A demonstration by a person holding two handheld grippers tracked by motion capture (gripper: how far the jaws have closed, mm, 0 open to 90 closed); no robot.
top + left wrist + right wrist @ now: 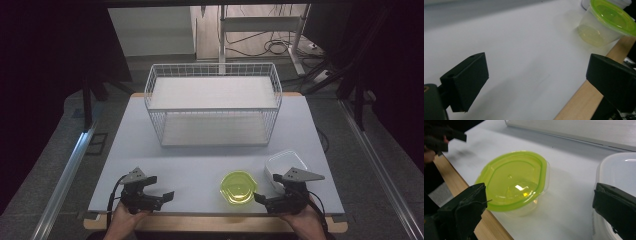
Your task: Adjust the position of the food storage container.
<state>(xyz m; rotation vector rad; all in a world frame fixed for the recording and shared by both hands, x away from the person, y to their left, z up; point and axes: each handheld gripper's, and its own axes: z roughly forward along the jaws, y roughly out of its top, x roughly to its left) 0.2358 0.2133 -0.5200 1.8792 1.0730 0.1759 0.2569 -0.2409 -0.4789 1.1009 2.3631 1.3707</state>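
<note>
A round clear tub with a lime-green lid (238, 187) stands near the table's front edge, right of centre. Just right of it sits a clear rectangular container with a whitish lid (286, 166). My right gripper (266, 191) is held low beside both, jaws open and pointing left at the green tub (514, 180), with the rectangular container (619, 172) by its right jaw. Nothing is between the jaws of the right gripper (539, 205). My left gripper (161, 189) hovers at the front left, open and empty (536, 72), aimed toward the green-lidded tub (605, 21).
A white wire basket (213, 75) with a solid white floor stands at the back centre of the white tabletop (200, 160). The wooden front edge (584, 95) runs just below both grippers. Metal rails flank the table.
</note>
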